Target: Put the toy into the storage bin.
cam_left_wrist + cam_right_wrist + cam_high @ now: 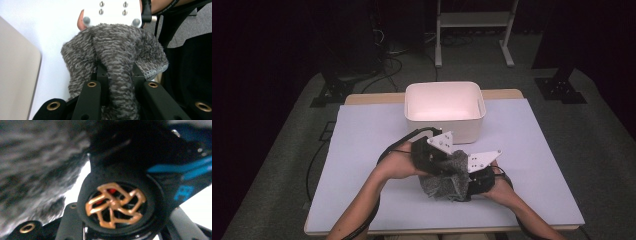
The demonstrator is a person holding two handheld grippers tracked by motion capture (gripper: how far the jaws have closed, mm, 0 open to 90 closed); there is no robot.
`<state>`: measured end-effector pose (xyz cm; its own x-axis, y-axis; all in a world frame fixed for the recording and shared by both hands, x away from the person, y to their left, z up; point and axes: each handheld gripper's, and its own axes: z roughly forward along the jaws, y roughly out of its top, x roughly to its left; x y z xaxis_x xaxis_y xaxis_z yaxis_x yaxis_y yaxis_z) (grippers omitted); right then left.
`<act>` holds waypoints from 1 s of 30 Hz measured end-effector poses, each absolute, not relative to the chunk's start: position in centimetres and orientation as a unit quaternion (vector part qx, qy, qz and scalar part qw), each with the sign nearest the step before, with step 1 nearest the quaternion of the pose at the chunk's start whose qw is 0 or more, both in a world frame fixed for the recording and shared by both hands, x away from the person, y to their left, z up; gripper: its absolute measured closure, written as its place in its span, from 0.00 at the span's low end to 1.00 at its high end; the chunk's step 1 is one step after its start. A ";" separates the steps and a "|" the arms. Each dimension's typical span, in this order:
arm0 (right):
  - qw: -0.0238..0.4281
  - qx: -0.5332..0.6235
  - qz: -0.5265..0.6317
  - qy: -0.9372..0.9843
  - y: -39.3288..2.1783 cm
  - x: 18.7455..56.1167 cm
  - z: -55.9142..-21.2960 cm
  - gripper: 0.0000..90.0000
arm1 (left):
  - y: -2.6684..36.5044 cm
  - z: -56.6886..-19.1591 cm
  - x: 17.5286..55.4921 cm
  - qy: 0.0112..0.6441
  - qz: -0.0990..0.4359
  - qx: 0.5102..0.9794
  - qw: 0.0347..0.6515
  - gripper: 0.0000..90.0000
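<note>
Both grippers meet over the near middle of the bench (362, 150), working a grey knitted cloth (447, 181) bunched between them. It looks like a fuzzy sock or small towel; which one I cannot tell.

Left gripper (439, 159): in the left gripper view a thick fold of the cloth (117, 62) runs straight up between the two black fingers (101, 77), which are pinched nearly together on it. Firm hold. The fold's long axis lies along the gripper's own line, away from the camera toward the other gripper's grey plate (112, 11).

Right gripper (476, 181): it sits at the cloth's right edge, touching it in the high view. In the right gripper view the cloth (37, 165) is blurred and pressed close at the left, and a black round part with an orange spoked insert (115, 205) blocks the fingers. Jaws read as partly apart; whether they clamp the cloth I cannot tell.

White bin (445, 111): stands open and empty at the far side of the bench, just beyond the left gripper.

Judgement: the cloth hangs between the two grippers, and the bin lies directly ahead, away from the person. The left gripper is nearer to it and has the sure hold, so a carry forward would fall to that hand.
</note>
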<state>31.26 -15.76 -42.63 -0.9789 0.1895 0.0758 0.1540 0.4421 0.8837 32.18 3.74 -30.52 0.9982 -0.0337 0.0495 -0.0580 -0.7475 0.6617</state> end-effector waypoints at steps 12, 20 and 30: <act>0.020 0.098 0.514 0.852 -16.1 31.1 -42.5 0.62 | 7.5 -32.6 32.4 0.019 0.011 0.932 0.361 0.85; 0.019 0.098 0.514 0.852 -15.7 31.1 -42.5 0.62 | 4.0 -30.4 31.9 -0.026 0.022 0.932 0.361 0.85; 0.022 0.103 0.516 0.850 -16.7 31.0 -42.5 0.62 | 4.5 -31.2 32.1 -0.015 0.021 0.938 0.347 0.85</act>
<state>30.98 -16.69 -42.54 -0.9777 0.1984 0.0693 0.1529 0.4453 0.8822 32.07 4.52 -31.20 0.9986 -0.0145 0.0502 -0.0436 -0.7594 0.6492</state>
